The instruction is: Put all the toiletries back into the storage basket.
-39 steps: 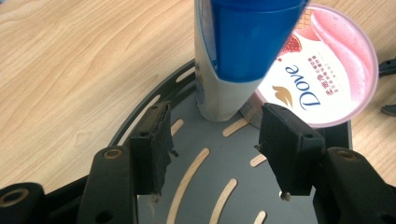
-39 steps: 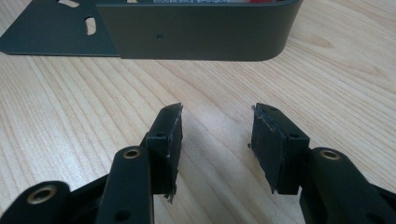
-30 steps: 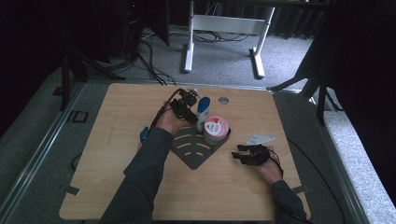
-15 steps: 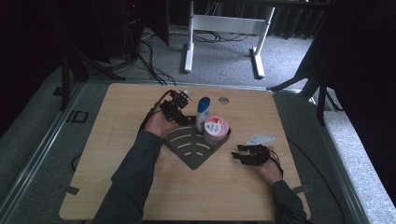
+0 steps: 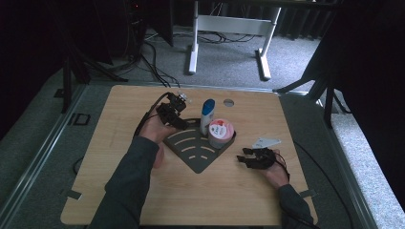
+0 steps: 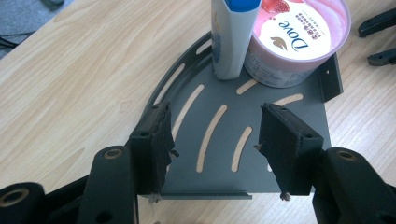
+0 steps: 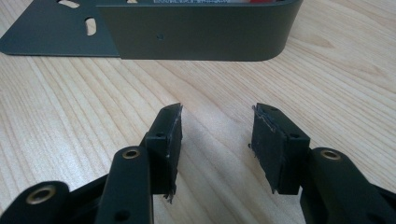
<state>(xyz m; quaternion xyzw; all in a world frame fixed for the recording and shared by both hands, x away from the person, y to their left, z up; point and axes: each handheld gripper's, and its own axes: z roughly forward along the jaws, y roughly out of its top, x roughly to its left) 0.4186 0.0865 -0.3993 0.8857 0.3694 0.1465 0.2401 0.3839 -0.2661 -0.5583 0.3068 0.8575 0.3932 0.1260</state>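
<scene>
A white bottle with a blue cap (image 5: 207, 114) stands upright at the back of a dark grey slotted tray (image 5: 196, 155), with a pink Dove tub (image 5: 221, 133) right beside it. My left gripper (image 5: 179, 122) hovers at the tray's left edge, apart from the bottle. In the left gripper view the left gripper (image 6: 215, 126) is open over the tray (image 6: 299, 116), with the bottle (image 6: 231, 42) and the tub (image 6: 299, 37) beyond it. My right gripper (image 5: 243, 160) rests on the table right of the tray. It (image 7: 217, 116) is open over bare wood and faces the tray's wall (image 7: 196, 32).
The wooden table (image 5: 119, 119) has a small round hole (image 5: 229, 102) at the back. A grey three-cornered plate (image 5: 265, 142) sits by the right hand. Cables and a white desk frame (image 5: 229, 24) lie on the floor beyond the table.
My left hand has drawn back to the left, away from the bottle, and risen a little. The bottle now stands in full sight. The right hand has not moved.
</scene>
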